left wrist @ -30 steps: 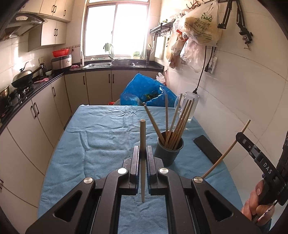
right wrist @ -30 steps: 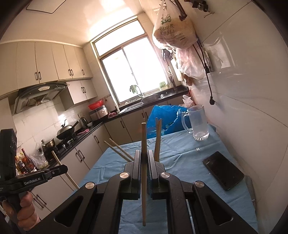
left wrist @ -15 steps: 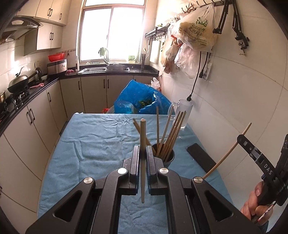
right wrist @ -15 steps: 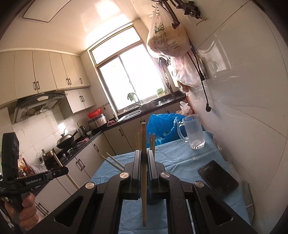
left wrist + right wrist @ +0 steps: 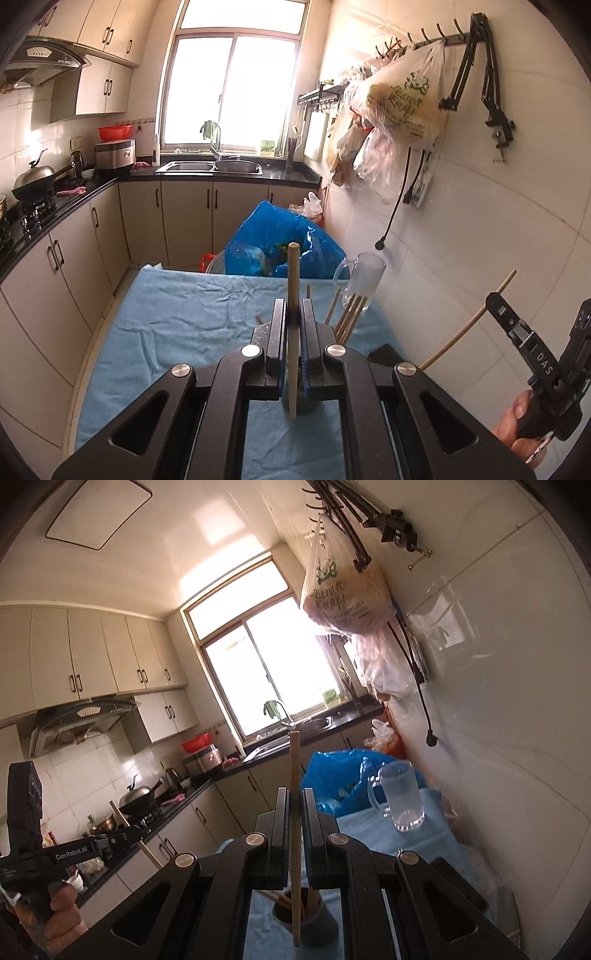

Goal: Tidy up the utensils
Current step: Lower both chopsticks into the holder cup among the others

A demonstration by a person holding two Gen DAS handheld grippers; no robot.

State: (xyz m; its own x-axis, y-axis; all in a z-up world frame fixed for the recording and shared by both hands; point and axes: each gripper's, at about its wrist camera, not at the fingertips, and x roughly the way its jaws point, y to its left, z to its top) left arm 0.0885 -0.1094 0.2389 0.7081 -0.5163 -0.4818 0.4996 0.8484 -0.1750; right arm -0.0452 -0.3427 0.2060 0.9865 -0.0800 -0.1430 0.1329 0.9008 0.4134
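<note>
Both grippers are rising above the cup (image 5: 304,921), each pinching one chopstick (image 5: 293,328); line tips up over it.

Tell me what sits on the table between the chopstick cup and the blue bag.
A clear glass mug on the blue cloth, between the dark cup and blue bag; clearest in the right wrist view.

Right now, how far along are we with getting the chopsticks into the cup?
Done: a bunch of chopsticks already stands in the dark cup. In hand: the left hand-held gripper and the right hand-held gripper are each shut on one chopstick, held upright above the cup. Left: drop both in; no loose ones show on the blue cloth.
</note>
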